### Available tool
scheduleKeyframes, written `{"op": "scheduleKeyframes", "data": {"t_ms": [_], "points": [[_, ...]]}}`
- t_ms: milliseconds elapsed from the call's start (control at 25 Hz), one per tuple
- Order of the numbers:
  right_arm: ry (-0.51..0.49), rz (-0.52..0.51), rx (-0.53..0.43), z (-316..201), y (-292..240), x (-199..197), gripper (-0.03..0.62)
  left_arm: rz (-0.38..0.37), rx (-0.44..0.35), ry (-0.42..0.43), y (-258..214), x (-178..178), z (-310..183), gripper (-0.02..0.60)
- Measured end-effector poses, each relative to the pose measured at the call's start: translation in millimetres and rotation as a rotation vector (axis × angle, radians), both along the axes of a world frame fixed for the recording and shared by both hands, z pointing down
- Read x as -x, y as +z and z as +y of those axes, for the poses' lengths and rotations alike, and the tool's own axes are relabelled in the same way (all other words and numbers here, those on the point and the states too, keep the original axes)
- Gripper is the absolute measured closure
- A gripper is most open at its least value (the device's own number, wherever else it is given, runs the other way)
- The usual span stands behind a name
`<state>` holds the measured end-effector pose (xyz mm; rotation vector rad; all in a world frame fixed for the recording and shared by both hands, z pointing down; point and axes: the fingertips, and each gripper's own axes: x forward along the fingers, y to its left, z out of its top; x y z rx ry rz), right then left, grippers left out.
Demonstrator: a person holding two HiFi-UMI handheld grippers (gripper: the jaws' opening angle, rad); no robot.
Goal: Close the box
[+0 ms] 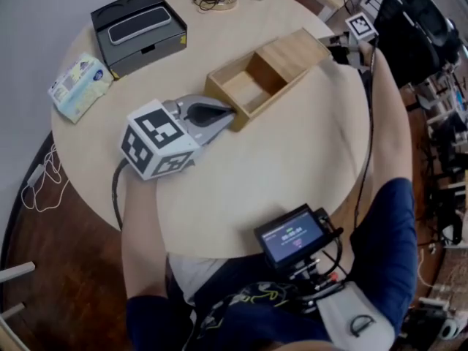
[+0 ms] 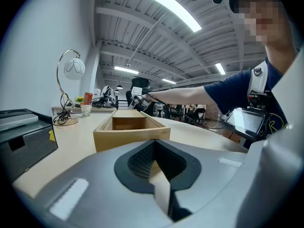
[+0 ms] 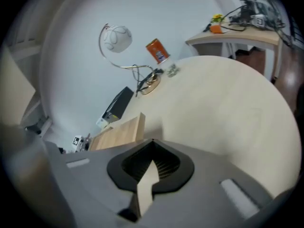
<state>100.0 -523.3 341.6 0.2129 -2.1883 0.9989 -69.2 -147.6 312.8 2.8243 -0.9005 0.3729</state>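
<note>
While the sliding lid (image 1: 292,53) covers only the far right half of the wooden box (image 1: 252,112) on the round table (image 1: 292,167), its near left half gapes, so closing looks about half done. The left gripper (image 1: 219,114), jaws together and empty, meets the near end; the right gripper (image 1: 342,50), jaws likewise pressed together on nothing, sits at the lid's far end

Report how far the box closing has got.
Done: nothing finished yet. The lid sits on the wooden box but is slid out past the far end, so the near half is open and empty. In hand: the left gripper, shut, is at the box's near wall, and the right gripper, shut, is at the lid's outer end. Left: slide the lid across the open half.
</note>
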Motion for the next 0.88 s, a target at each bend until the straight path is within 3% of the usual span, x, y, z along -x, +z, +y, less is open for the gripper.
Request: {"op": "scheduleKeyframes", "data": {"t_ms": [80, 160, 240, 280, 400, 440, 600, 720, 800, 880], "points": [[-0.074, -0.043, -0.006, 26, -4, 22, 0.600, -0.006, -0.015, -0.012, 0, 0, -1, 0.580], [-0.225, -0.100, -0.039, 69, -12, 54, 0.600, -0.009, -0.017, -0.017, 1, 0, -1, 0.580], [-0.373, -0.124, -0.102, 115, -17, 86, 0.600, -0.015, -0.022, -0.010, 1, -1, 0, 0.580], [-0.394, -0.106, -0.156, 129, -18, 98, 0.621, -0.021, -0.029, 0.002, 1, -3, 1, 0.580], [-0.238, -0.015, -0.401, 124, -24, 109, 0.600, -0.044, -0.052, 0.023, 0, -5, 3, 0.580], [-0.159, -0.058, -0.487, 123, -35, 106, 0.600, -0.044, -0.054, 0.022, 0, -5, 3, 0.580], [0.130, -0.423, -0.783, 154, -85, 80, 0.599, -0.027, -0.040, 0.029, 2, -1, 5, 0.580], [0.212, -0.514, -0.869, 168, -65, 53, 0.599, -0.015, -0.031, 0.026, 0, 3, 6, 0.580], [0.218, -0.555, -0.832, 162, -53, 42, 0.600, 0.004, -0.035, 0.003, -2, 6, 3, 0.580], [0.214, -0.491, -0.818, 152, -45, 41, 0.600, 0.012, -0.052, -0.012, -3, 5, 1, 0.580]]}}
